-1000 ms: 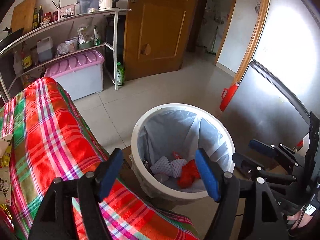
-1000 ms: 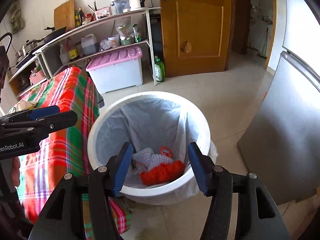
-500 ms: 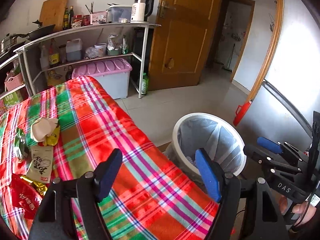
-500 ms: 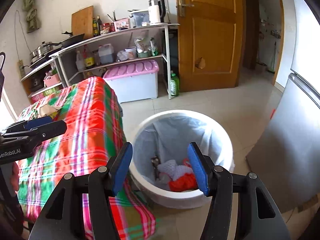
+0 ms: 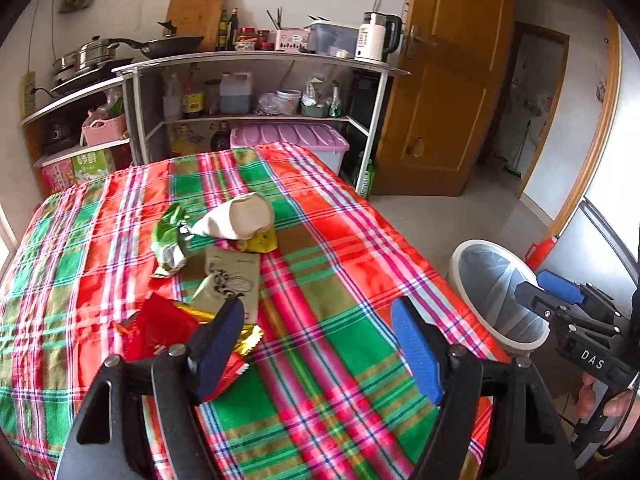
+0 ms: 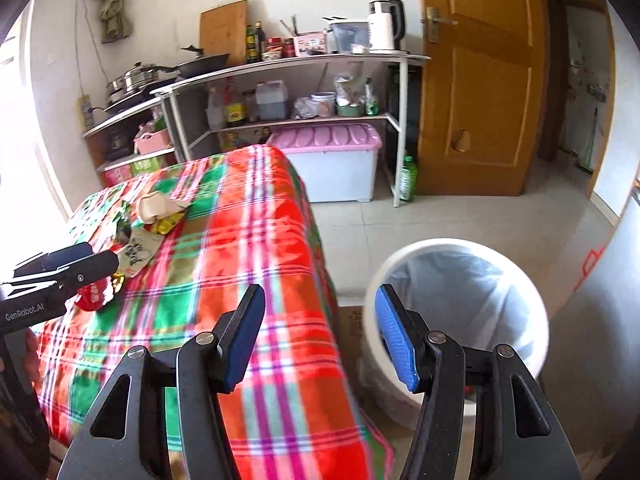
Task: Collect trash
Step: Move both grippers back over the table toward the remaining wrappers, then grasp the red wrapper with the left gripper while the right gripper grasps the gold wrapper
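Observation:
Trash lies in a heap on the plaid tablecloth (image 5: 332, 320): a green foil wrapper (image 5: 170, 240), a crumpled beige paper bag (image 5: 240, 218), a yellow wrapper (image 5: 262, 242), a tan printed packet (image 5: 232, 280) and a red-and-gold wrapper (image 5: 160, 328). My left gripper (image 5: 318, 340) hovers open over the cloth, its left finger just above the red wrapper, nothing between the pads. The white bin (image 6: 460, 316) with a pale liner stands on the floor to the right of the table. My right gripper (image 6: 320, 336) is open and empty over the table's edge (image 6: 320, 280) beside the bin.
Behind the table stand metal shelves (image 5: 260, 92) with bottles, pans and a kettle (image 5: 374, 36). A pink-lidded storage box (image 6: 332, 160) sits under them, next to a wooden door (image 6: 480, 80). A grey appliance (image 5: 600, 248) stands at the right of the bin.
Both grippers swung left, away from above the bin and toward the table. The trash heap came into the left wrist view; the bin slid to the right in both views.

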Action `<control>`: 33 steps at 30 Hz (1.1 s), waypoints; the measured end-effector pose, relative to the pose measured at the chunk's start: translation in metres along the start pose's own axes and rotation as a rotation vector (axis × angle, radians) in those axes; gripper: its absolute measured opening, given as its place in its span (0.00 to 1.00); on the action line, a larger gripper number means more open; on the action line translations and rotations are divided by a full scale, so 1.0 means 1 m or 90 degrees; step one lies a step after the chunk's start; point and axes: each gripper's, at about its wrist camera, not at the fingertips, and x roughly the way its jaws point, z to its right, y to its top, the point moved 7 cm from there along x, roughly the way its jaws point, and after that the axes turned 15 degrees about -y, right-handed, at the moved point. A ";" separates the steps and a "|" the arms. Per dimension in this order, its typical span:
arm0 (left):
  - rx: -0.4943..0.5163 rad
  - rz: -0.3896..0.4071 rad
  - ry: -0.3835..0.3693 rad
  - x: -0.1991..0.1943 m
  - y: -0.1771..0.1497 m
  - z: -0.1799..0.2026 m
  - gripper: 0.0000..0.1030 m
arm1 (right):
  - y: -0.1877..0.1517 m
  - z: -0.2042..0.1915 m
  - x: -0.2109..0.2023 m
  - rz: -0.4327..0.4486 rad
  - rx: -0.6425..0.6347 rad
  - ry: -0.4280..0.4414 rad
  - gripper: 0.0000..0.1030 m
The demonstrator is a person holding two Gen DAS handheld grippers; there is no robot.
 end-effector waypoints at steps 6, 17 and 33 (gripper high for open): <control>-0.035 0.011 0.038 -0.023 -0.013 -0.046 0.77 | 0.001 -0.051 0.006 -0.002 -0.042 0.040 0.57; -0.110 0.000 0.077 -0.040 -0.047 -0.109 0.82 | -0.003 -0.127 0.020 -0.012 -0.108 0.100 0.57; -0.173 -0.036 0.062 -0.007 -0.058 -0.126 0.83 | 0.002 -0.180 0.038 -0.022 -0.159 0.135 0.57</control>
